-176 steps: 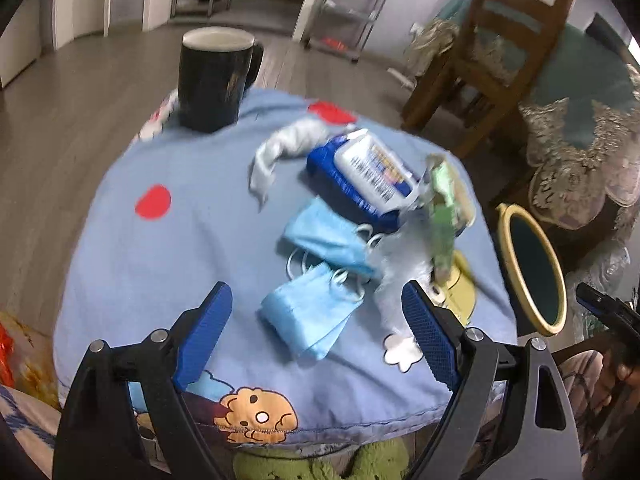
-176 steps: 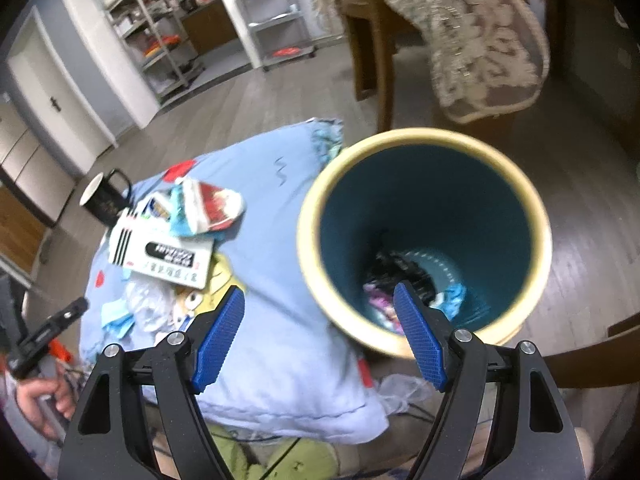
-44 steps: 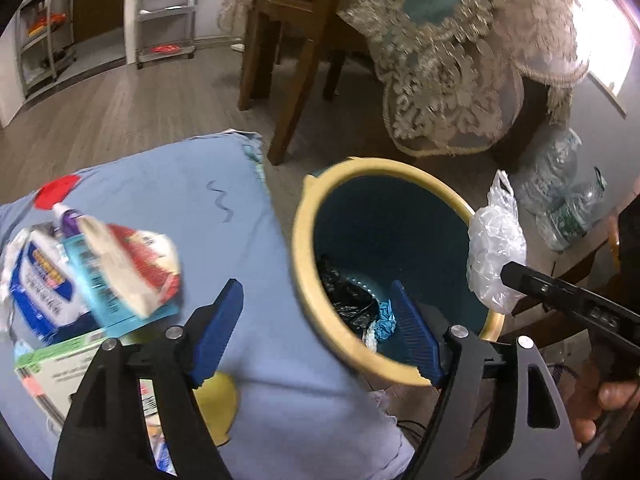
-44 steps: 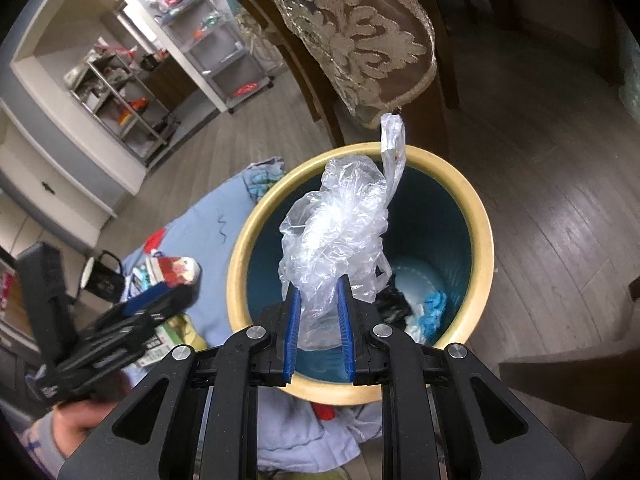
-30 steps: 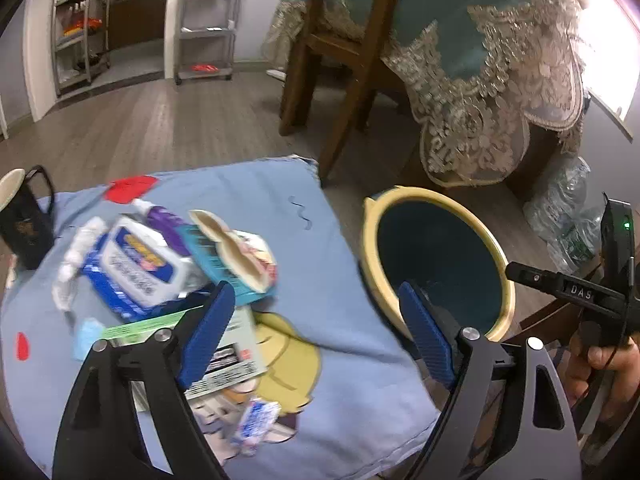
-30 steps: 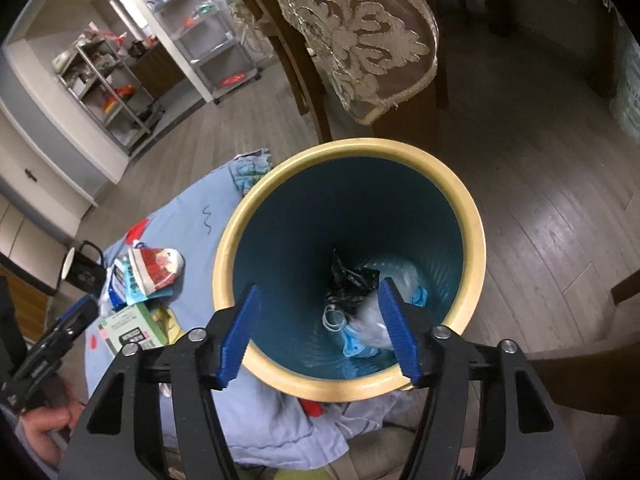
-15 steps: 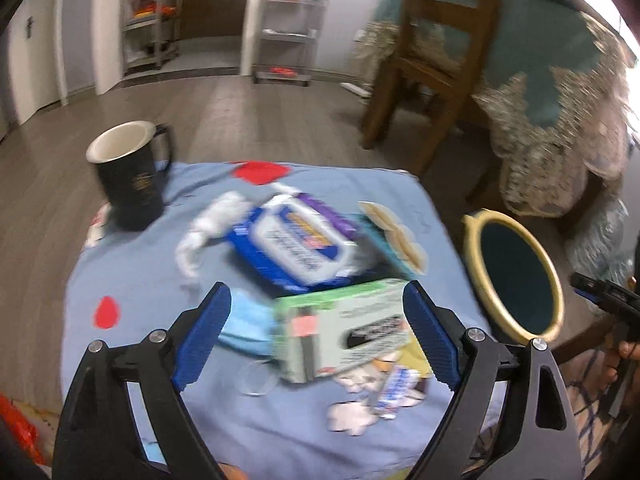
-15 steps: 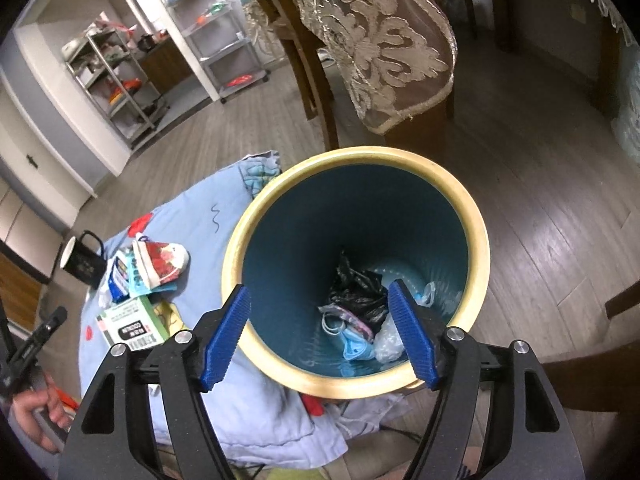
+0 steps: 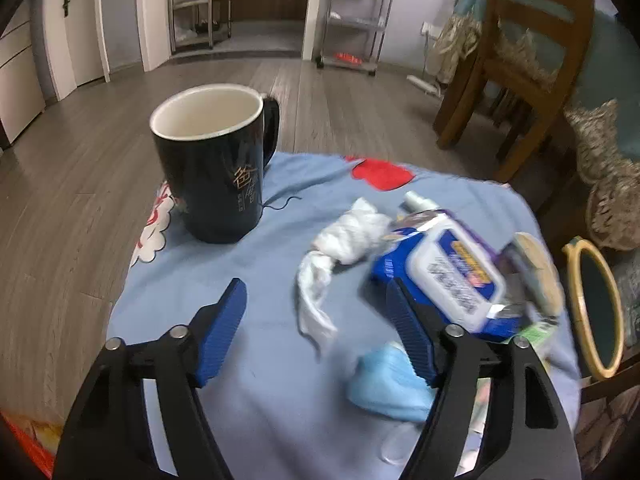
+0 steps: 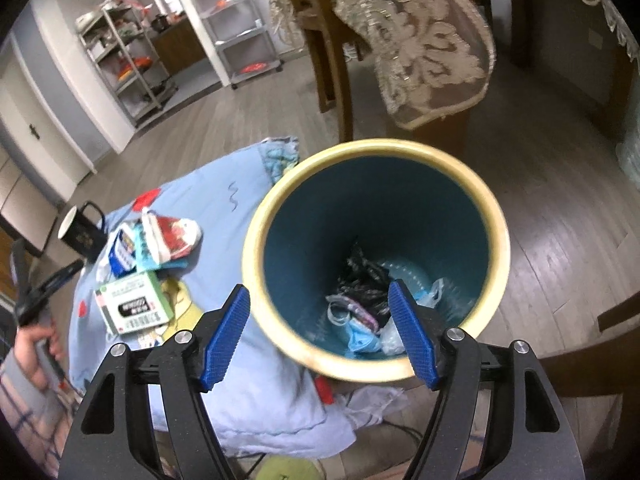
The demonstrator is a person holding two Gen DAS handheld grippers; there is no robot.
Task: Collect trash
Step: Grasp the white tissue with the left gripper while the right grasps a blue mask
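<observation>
Blue cartoon cloth (image 9: 256, 264) over a low table, wood floor around. On it: crumpled white tissue (image 9: 340, 248) right of the black mug (image 9: 212, 160), wipes pack (image 9: 448, 276) beyond the tissue. Left gripper (image 9: 316, 320) jaws closing, nothing pinched, tissue between them. Right gripper (image 10: 320, 328) spread wide, empty, over the teal bin (image 10: 496, 240) holding trash.

A low surface draped in a blue cartoon-print cloth (image 9: 248, 280) bears a black mug (image 9: 212, 164), a twisted white tissue (image 9: 340, 252) and a blue wipes pack (image 9: 448, 280). A blue face mask (image 9: 384, 380) and a green-and-white box (image 10: 134, 304) also lie on it.
</observation>
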